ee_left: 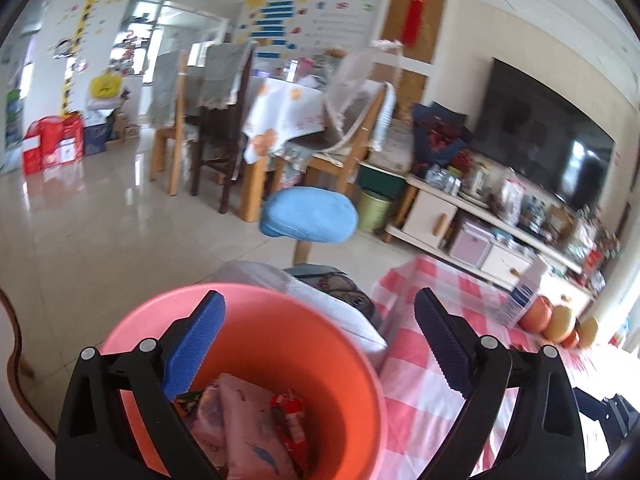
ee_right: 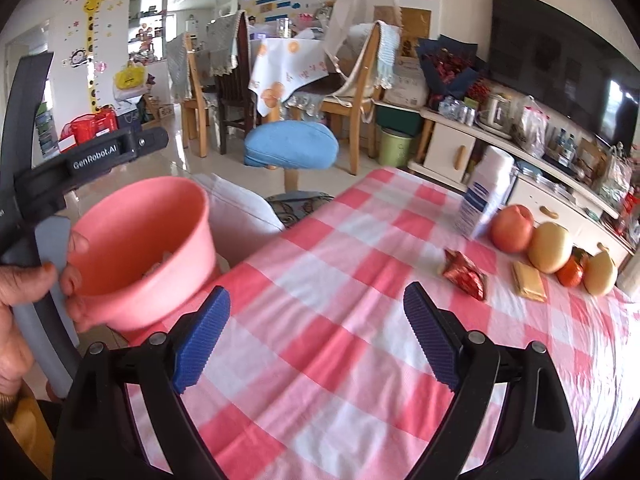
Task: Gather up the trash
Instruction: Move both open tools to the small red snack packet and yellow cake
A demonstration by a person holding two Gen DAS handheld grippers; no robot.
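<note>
A pink plastic bin (ee_left: pixel 340 380) sits under my left gripper (ee_left: pixel 320 344), which is open and empty above its mouth. Several wrappers (ee_left: pixel 248 428) lie inside it. In the right wrist view the bin (ee_right: pixel 152 240) is at the left table edge, with the person's fingers against its wall. My right gripper (ee_right: pixel 316 336) is open and empty over the pink checked tablecloth (ee_right: pixel 340 280). A red wrapper (ee_right: pixel 466 274) and a yellow packet (ee_right: pixel 528 282) lie on the cloth to the right, ahead of the right gripper.
A white and blue carton (ee_right: pixel 486 196) stands at the table's far side. Several fruits (ee_right: pixel 548 246) lie in a row beside it. A blue stool (ee_right: pixel 290 146), dining chairs and a TV cabinet (ee_right: pixel 520 152) stand beyond the table.
</note>
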